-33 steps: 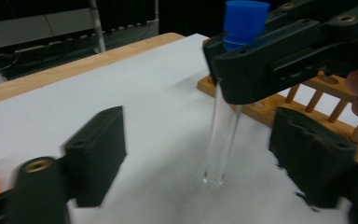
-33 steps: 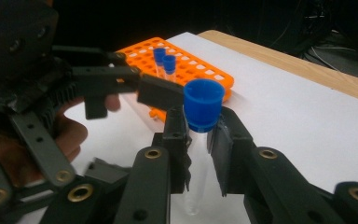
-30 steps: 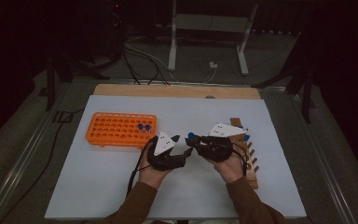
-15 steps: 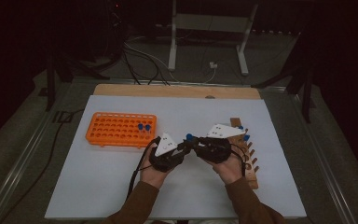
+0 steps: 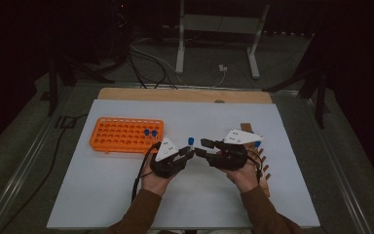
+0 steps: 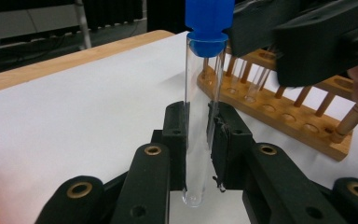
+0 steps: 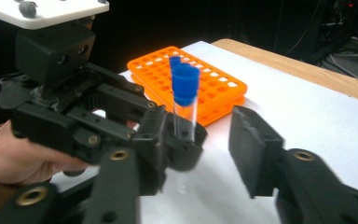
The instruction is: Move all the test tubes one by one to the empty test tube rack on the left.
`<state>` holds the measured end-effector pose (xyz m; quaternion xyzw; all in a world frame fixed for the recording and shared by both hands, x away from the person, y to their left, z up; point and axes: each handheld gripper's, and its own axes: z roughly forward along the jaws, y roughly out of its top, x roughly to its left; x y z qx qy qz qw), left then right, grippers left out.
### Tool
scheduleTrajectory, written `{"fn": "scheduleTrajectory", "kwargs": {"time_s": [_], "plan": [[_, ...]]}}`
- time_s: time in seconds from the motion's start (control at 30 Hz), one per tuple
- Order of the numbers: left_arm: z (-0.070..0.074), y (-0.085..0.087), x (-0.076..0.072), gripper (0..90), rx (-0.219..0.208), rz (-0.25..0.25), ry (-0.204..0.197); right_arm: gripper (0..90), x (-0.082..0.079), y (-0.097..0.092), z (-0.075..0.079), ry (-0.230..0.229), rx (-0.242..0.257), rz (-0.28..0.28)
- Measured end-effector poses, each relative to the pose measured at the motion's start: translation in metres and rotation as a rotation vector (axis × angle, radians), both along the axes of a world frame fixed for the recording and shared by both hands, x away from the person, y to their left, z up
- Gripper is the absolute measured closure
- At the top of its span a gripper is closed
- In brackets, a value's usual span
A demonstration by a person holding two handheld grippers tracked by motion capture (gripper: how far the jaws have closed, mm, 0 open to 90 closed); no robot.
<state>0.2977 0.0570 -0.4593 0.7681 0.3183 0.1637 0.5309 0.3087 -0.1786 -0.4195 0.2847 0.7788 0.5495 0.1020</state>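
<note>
Orange tube rack [image 5: 125,135] sits on white sheet [image 5: 102,185] at far left, two blue-capped tubes standing in its right end; right of orange rack, left gripper [image 5: 189,151] clamps clear glass tube [image 6: 196,135] upright, blue cap [image 5: 190,141] on top, pads pressing tube's sides; further right of orange rack, right gripper [image 5: 200,147] faces tube, jaws just been opening, apart, pads off glass; wooden rack [image 5: 263,161] lies furthest right of orange rack, behind right hand [image 5: 246,176].

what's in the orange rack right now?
The orange rack holds two blue-capped tubes in holes near its right end; the other holes look empty. In the right gripper view the held tube and the left gripper cover part of the rack.
</note>
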Motion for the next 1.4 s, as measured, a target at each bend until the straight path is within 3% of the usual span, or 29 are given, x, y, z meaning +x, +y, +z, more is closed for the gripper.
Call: {"fn": "scheduleTrajectory", "kwargs": {"time_s": [0.13, 0.37, 0.5, 0.7, 0.87, 1.4], "plan": [[-0.001, 0.008, -0.001, 77.9, -0.002, 0.019, 0.002, 38.3, 0.0, -0.008, 0.0, 0.003, 0.004, -0.041], [0.002, 0.021, -0.004, 77.9, -0.007, 0.046, -0.006, 14.1, -0.002, -0.017, -0.001, -0.02, -0.033, -0.126], [0.003, 0.028, -0.005, 77.9, -0.01, 0.061, -0.005, 4.8, -0.001, -0.024, 0.0, -0.021, -0.037, -0.172], [0.004, 0.036, -0.007, 77.9, -0.012, 0.075, -0.007, 0.0, -0.002, -0.035, -0.002, -0.024, -0.048, -0.192], [0.005, 0.043, -0.008, 77.9, -0.006, 0.085, -0.01, 0.0, -0.004, -0.044, -0.005, -0.025, -0.059, -0.222], [0.009, 0.062, -0.01, 77.9, -0.02, 0.111, -0.028, 0.0, -0.007, -0.065, -0.012, -0.018, -0.049, -0.242]]}}
